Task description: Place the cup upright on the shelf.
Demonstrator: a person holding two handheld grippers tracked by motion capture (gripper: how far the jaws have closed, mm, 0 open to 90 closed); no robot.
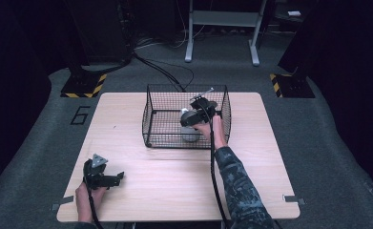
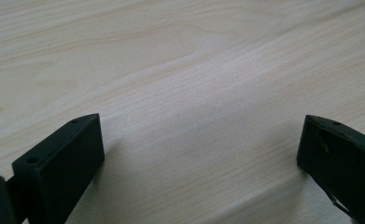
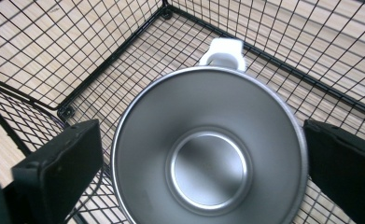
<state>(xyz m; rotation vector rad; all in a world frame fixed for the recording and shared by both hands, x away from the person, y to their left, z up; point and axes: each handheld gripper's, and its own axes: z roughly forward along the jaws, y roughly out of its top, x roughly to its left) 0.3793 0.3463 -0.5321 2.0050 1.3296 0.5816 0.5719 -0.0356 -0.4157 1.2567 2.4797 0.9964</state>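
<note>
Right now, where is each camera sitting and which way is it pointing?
High view: above the person's side, facing forward and down on the table; both forearms, the left claw and the right claw show.
Left gripper view: rides the left claw, aimed down at bare wood between its open jaws.
Right gripper view: rides the right claw, looking down into a metal cup inside the wire basket.
Shared: high and right views both show the basket and cup.

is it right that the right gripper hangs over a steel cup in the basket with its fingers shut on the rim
Not quite. The right gripper does hang over the cup in the basket, but its fingers stand open, either side of the rim, as the right gripper view shows.
</note>
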